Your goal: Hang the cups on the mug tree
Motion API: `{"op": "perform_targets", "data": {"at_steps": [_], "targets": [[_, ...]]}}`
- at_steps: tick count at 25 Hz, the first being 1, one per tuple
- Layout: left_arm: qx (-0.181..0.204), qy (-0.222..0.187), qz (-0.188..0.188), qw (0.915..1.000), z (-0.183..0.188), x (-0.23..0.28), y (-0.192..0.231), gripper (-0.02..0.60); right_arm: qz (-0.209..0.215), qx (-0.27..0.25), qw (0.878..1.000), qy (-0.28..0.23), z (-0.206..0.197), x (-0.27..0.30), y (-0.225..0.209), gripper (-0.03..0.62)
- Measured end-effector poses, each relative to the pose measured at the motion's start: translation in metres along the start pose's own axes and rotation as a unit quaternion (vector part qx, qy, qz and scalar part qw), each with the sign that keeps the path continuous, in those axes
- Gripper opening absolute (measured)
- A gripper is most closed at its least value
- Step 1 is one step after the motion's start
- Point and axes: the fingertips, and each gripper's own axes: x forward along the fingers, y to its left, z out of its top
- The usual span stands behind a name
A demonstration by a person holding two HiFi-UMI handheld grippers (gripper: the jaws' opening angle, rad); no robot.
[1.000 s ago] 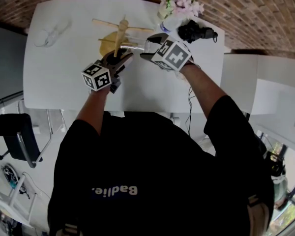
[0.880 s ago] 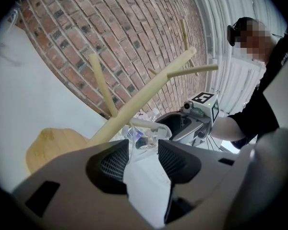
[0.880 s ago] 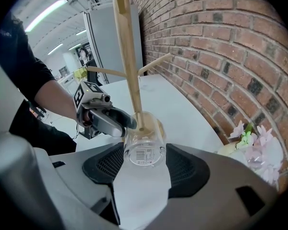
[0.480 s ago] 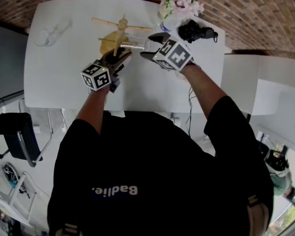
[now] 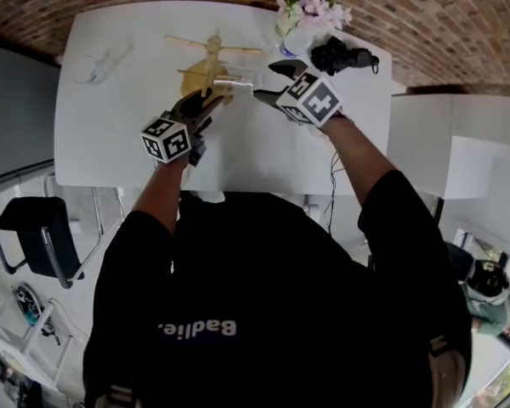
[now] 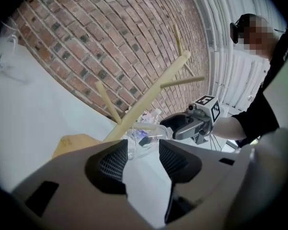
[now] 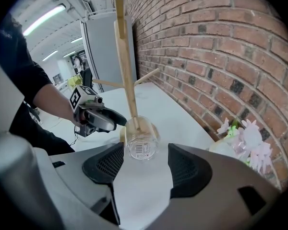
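Left gripper, left of centre: jaws apart, just widened further, nothing pressed between my pads. Right gripper: jaws apart, empty. Clear cup sits between both grippers, against the mug tree, top centre. Second cup lies upper left.

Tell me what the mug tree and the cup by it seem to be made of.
Mug tree: most likely wood, pale tan, matte and unpainted; its pegs are plain round sticks.
Cup: clear glass or clear plastic, glossy; the tree's trunk shows through it. I cannot tell which.
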Motion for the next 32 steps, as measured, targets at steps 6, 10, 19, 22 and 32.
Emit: {"op": "perform_targets", "data": {"at_steps": [6, 10, 19, 22, 32], "targets": [[0.022, 0.002, 0.012, 0.9997, 0.011, -0.039, -0.018, 0.196, -0.033, 0.048, 0.997, -0.056, 0.000, -0.035, 0.007, 0.291], [0.048, 0.023, 0.013, 0.9985, 0.017, -0.068, -0.043, 0.178, -0.048, 0.100, 0.989, -0.099, 0.000, -0.057, 0.027, 0.291], [0.115, 0.091, -0.034, 0.9886, 0.035, -0.131, -0.104, 0.138, -0.060, 0.206, 0.958, -0.192, 0.014, -0.079, 0.110, 0.287], [0.134, 0.103, -0.052, 0.9843, 0.044, -0.148, -0.124, 0.122, -0.068, 0.233, 0.944, -0.224, 0.018, -0.088, 0.133, 0.227], [0.146, 0.095, -0.083, 0.9812, 0.081, -0.186, -0.182, 0.067, -0.088, 0.271, 0.912, -0.295, 0.032, -0.110, 0.198, 0.092]]}}
